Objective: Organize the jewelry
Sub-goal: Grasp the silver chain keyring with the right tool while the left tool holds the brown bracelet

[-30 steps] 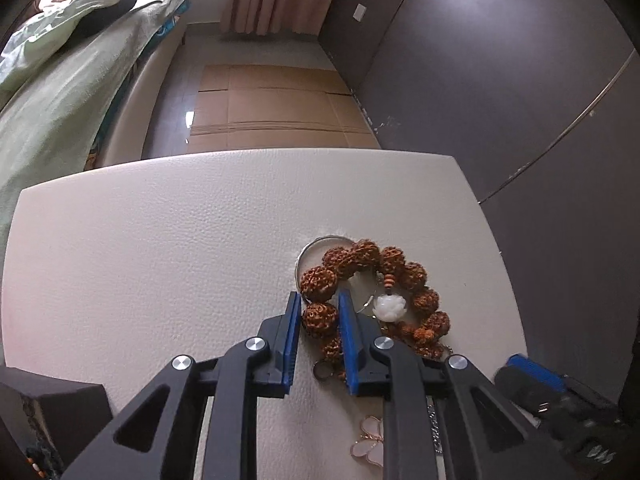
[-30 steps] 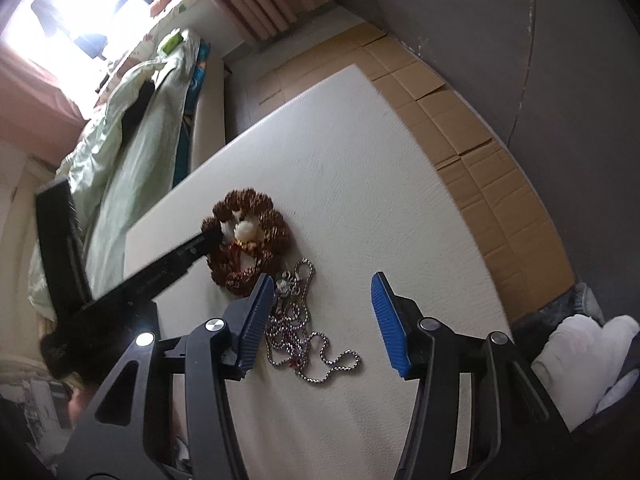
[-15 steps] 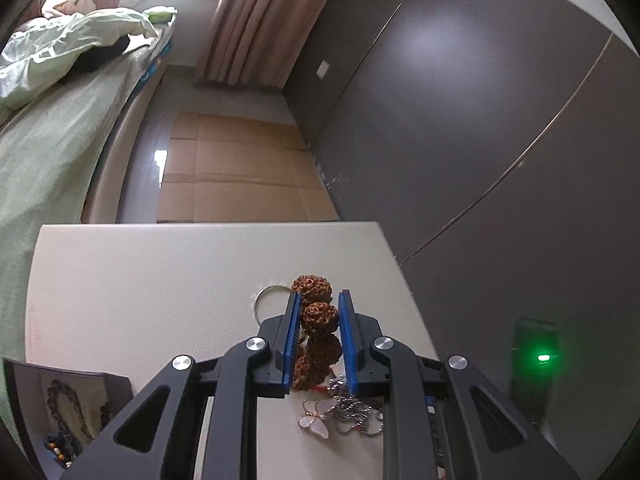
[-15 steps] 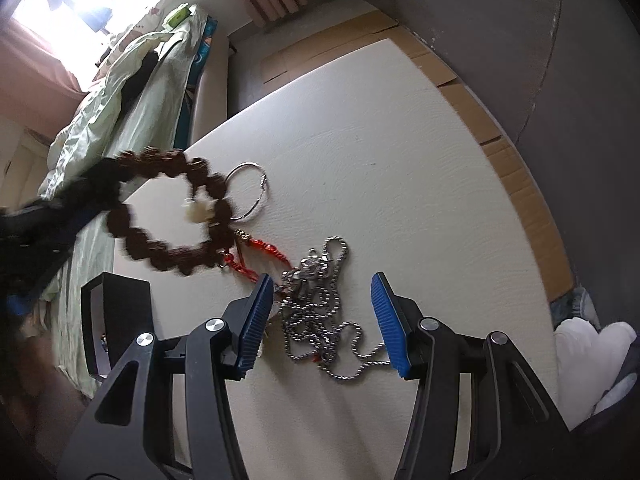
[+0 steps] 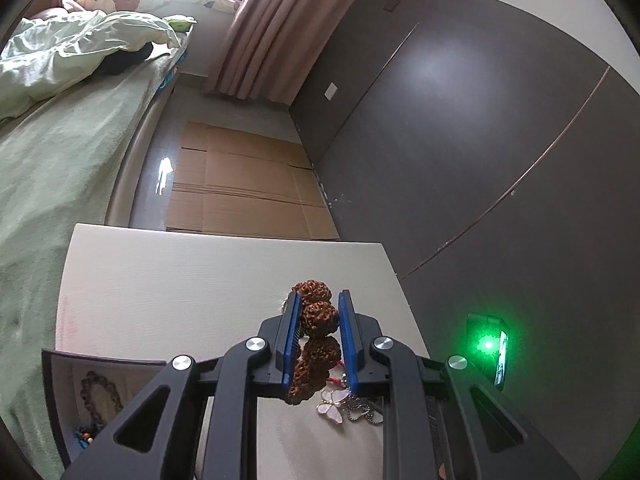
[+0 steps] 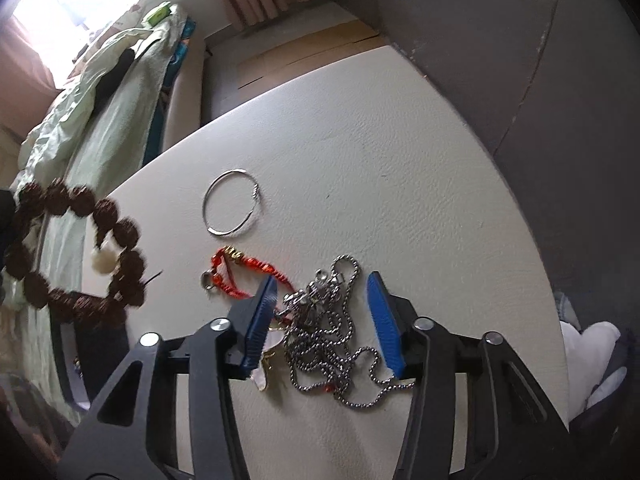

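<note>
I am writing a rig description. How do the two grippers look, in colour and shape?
Both the left gripper and right gripper look alike: black angular frames with triangular cut-outs, round silver screws at the joints, and two flat blue pads as fingers. No cables or markings show.

Bead bracelet (image 5: 316, 316) rough, seemingly wooden; chain (image 6: 332, 332) shiny metal; table (image 6: 400, 184) matt, leather-grained.

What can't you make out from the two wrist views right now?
- Lower part of the brown bead bracelet, left wrist view: hidden behind the left gripper.
- Jewelry box contents, left wrist view: cut off by the frame edge.
- Pendant under the steel chain, right wrist view: covered by the right gripper.
</note>
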Demonstrator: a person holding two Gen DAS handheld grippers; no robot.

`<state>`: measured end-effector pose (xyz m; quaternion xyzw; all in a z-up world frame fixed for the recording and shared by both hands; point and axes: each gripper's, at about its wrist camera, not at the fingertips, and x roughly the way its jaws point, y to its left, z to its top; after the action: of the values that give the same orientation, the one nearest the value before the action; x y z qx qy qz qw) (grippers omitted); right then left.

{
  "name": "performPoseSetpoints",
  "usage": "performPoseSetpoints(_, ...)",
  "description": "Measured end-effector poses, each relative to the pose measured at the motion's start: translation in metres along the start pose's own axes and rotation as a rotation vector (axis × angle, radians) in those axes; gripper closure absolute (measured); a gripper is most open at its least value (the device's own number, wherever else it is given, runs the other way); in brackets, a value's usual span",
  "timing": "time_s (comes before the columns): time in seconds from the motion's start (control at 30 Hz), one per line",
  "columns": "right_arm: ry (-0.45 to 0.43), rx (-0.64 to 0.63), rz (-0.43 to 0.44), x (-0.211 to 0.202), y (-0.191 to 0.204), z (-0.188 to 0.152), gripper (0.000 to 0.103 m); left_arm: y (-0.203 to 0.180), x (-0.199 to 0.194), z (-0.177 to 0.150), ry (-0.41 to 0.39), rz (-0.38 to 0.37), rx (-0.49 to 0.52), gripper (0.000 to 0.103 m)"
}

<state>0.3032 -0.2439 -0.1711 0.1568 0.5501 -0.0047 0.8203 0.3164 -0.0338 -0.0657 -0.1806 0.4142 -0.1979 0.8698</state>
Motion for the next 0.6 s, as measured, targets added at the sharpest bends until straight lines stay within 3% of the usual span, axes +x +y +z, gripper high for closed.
performPoseSetpoints(0.1,-0.008,-0.051,-0.059,0.002,0.01,-0.003,0.058,0.003,-0.004,-0.001,-0.002,0.001,-0.007,0.086)
performPoseSetpoints(0.2,-0.019,-0.088,-0.117,0.004,0.015,-0.006,0.068,0.005,-0.006,-0.001,-0.005,0.004,-0.012,0.086)
performPoseSetpoints(0.27,-0.012,-0.067,-0.082,0.003,0.01,-0.006,0.082,0.005,-0.007,-0.001,-0.008,0.005,-0.012,0.086)
performPoseSetpoints(0.43,0.003,0.036,-0.005,-0.003,-0.02,-0.01,0.083,0.008,-0.012,-0.002,-0.015,0.009,-0.016,0.086)
performPoseSetpoints(0.6,-0.044,0.073,-0.002,-0.017,-0.032,-0.008,0.084,0.008,-0.016,-0.003,-0.02,0.007,-0.018,0.086)
